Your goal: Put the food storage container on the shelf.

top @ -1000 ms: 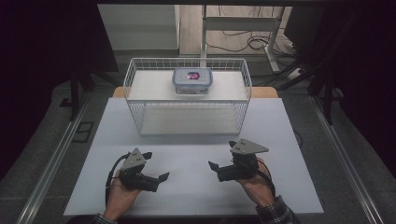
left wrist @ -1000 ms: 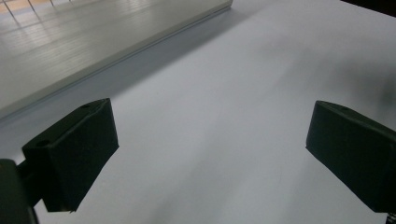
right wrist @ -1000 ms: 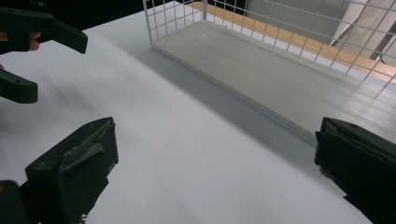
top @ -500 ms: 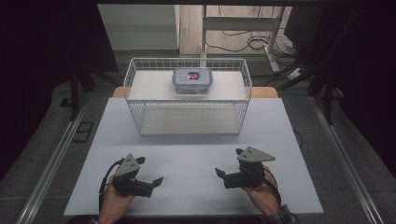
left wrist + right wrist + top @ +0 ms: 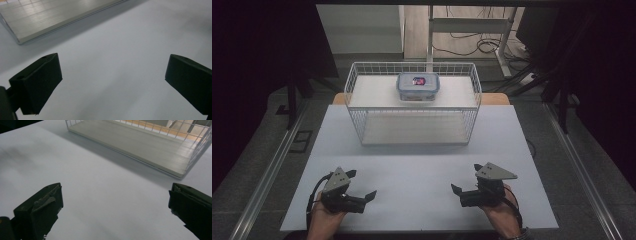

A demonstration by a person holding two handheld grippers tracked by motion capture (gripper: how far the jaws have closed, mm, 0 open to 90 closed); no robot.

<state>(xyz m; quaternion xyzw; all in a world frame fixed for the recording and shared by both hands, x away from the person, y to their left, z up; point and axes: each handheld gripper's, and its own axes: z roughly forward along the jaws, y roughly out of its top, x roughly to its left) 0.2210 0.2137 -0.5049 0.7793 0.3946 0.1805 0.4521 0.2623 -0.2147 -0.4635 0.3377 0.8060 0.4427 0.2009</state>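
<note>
High view: L gripper & R gripper low at table near edge, jaws spread, empty; container in wire basket, well apart.

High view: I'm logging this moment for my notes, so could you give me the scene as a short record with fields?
Surface: white table
Basket: white wire basket at the far middle of the table, with a pale board as its floor
Box: lidded clear box inside the basket, by its far wall
Left gripper: open, holding nothing, near the table's front edge
Right gripper: open, holding nothing, near the front edge
Contact: neither gripper touches the basket or the box
</note>
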